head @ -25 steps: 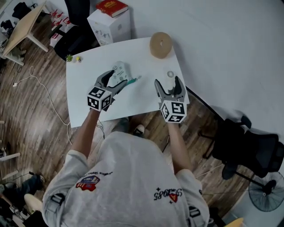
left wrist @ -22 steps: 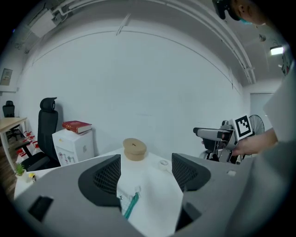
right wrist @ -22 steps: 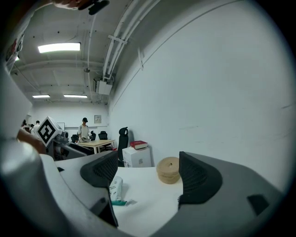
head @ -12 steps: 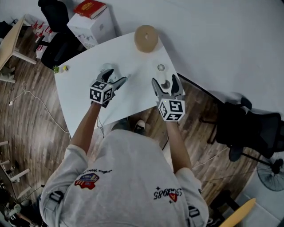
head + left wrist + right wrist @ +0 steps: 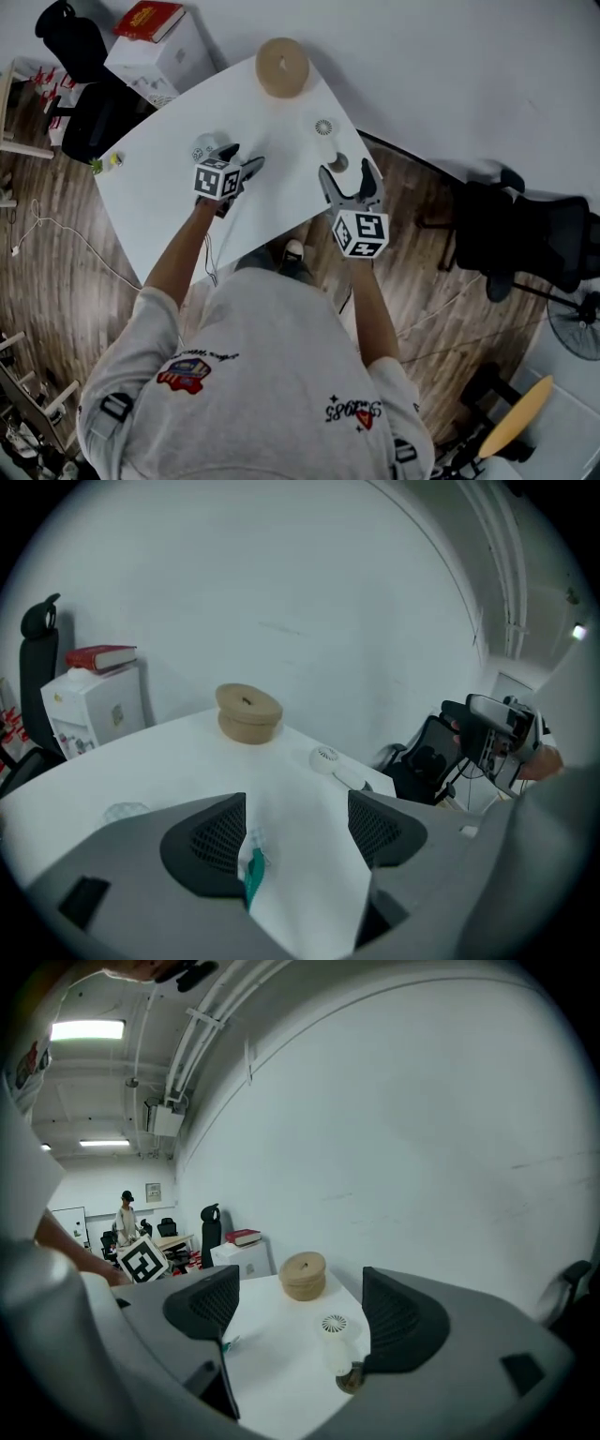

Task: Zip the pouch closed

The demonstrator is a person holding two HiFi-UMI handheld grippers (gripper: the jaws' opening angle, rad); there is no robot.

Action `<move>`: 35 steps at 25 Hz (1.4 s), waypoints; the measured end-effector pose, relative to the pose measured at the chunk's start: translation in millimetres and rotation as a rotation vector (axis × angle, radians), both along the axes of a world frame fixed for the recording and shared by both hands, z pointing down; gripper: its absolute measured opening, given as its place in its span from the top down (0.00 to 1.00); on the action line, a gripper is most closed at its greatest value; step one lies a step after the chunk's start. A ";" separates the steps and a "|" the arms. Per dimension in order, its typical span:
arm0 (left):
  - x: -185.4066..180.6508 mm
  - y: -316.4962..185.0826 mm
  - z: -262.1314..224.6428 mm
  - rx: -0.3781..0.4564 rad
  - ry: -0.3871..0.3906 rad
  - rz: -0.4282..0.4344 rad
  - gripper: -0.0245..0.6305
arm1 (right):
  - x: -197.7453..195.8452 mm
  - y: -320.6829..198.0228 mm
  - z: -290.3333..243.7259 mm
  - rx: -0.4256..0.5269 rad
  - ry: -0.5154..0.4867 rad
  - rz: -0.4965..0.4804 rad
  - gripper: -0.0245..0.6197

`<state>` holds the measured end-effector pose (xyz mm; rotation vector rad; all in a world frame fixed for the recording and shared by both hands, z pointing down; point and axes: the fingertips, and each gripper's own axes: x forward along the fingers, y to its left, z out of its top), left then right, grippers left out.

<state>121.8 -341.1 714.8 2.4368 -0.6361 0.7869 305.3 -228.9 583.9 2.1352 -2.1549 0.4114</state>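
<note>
Right now the pouch (image 5: 206, 147) lies on the white table (image 5: 150, 202), half hidden behind the left gripper (image 5: 244, 157), and it shows only as a pale patterned patch beyond that gripper's marker cube. In the left gripper view the jaws stand well apart over bare tabletop. A teal tab (image 5: 251, 874), probably the zip pull, lies right against the inner face of the left-hand jaw rather than centred in the gap. The right gripper (image 5: 347, 171) hangs near the table's near edge, well apart from the pouch. Its jaws are also spread, with nothing between them but tabletop and, further off, a small white vented disc (image 5: 334, 1324). A round wooden lidded box (image 5: 281, 66) sits at the far corner, clear of both.

Nothing is gripped, so the zip is not yet in hand. The main risk, as I judge it, is the off-centre tab: closing from this position could flick it aside or catch only its edge, and it would slip once pulled. A second risk is that nothing pins the pouch. If the right gripper stays this far away, a pull on the zip would likely drag the whole pouch across the smooth table instead of closing it
</note>
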 end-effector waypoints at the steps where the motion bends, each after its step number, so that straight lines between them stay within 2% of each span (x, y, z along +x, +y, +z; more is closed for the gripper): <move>1: 1.2 -2.1 8.0 -0.016 -0.013 0.001 0.44 | 1.2 3.5 1.5 -0.004 0.002 0.012 0.34; 12: 12.2 -18.8 86.3 -0.202 -0.161 -0.035 0.55 | 30.6 41.2 15.0 -0.067 0.015 0.153 0.35; 19: 7.6 -18.3 121.8 -0.293 -0.227 -0.066 0.57 | 40.1 55.4 23.9 -0.092 0.006 0.203 0.35; 20: 6.3 -18.6 124.2 -0.299 -0.228 -0.080 0.58 | 41.7 57.3 25.1 -0.095 0.005 0.209 0.35; 24: -1.2 -25.9 125.8 -0.313 -0.215 -0.148 0.71 | 42.5 61.2 26.4 -0.100 0.002 0.218 0.35; 28: -11.2 -27.0 128.4 -0.356 -0.193 -0.188 0.88 | 39.6 62.1 27.3 -0.099 0.002 0.215 0.36; 35: -16.3 -25.4 117.1 -0.394 -0.088 -0.199 0.93 | 34.7 58.7 26.0 -0.090 0.001 0.191 0.36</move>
